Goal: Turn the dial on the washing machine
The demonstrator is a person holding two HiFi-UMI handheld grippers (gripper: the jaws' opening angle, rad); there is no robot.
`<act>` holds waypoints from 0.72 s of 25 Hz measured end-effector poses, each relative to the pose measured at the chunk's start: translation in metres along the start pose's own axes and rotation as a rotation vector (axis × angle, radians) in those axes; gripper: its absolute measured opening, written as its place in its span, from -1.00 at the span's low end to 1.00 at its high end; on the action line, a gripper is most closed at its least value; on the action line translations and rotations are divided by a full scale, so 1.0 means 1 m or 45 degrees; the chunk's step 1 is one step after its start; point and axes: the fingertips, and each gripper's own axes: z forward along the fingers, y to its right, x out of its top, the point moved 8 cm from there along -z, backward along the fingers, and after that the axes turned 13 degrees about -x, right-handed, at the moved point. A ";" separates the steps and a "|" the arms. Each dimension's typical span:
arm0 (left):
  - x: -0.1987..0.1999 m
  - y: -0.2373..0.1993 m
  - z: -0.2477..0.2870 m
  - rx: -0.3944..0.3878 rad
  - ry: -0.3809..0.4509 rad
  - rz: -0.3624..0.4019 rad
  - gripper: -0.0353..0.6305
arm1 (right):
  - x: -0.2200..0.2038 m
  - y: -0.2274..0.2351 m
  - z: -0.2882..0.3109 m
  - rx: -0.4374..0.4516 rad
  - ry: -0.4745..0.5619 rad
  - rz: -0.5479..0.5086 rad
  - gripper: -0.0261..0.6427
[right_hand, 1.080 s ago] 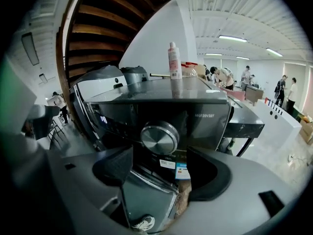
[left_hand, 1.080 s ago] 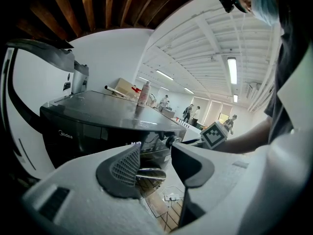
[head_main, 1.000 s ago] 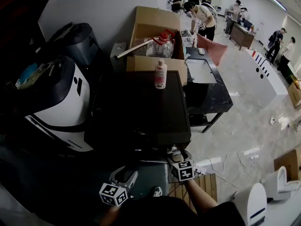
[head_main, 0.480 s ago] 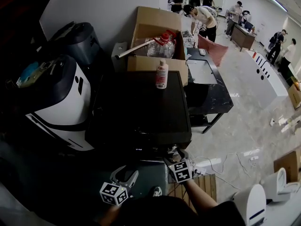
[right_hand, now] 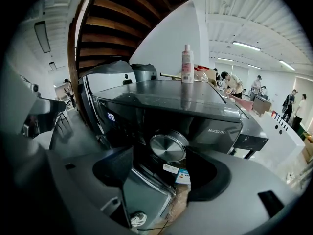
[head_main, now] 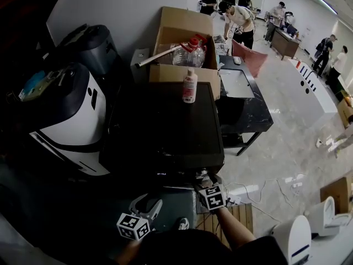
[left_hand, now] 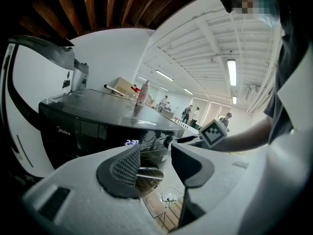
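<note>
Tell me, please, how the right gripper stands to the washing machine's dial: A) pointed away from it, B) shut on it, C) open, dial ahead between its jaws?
C: the right gripper has its jaws wide apart in its own view, the silver dial ahead in the gap, ungripped.

This was a large open-plan work hall, part office and part test lab, not a home. A polished stone-look floor ran across the right of the head view. Desks and several standing people filled the upper right, under long ceiling strip lights. Household machines were gathered at the centre and left: a dark washing machine, bulky white and grey appliances beside it, and an open cardboard box behind. Loose cables lay at the lower right. The right gripper view showed exposed wooden beams along its top.
</note>
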 end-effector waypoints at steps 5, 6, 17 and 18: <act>-0.007 -0.002 0.000 0.001 -0.035 0.010 -0.30 | -0.007 0.000 0.006 0.013 -0.034 0.040 0.06; -0.008 -0.001 0.000 0.001 -0.035 0.007 -0.31 | -0.008 0.000 0.006 0.012 -0.036 0.049 0.06; -0.003 0.001 -0.005 0.021 -0.009 0.006 -0.30 | -0.007 0.003 0.004 0.014 -0.026 0.075 0.05; -0.002 0.001 -0.006 0.020 -0.006 0.006 -0.30 | -0.007 0.004 0.003 0.007 -0.023 0.082 0.05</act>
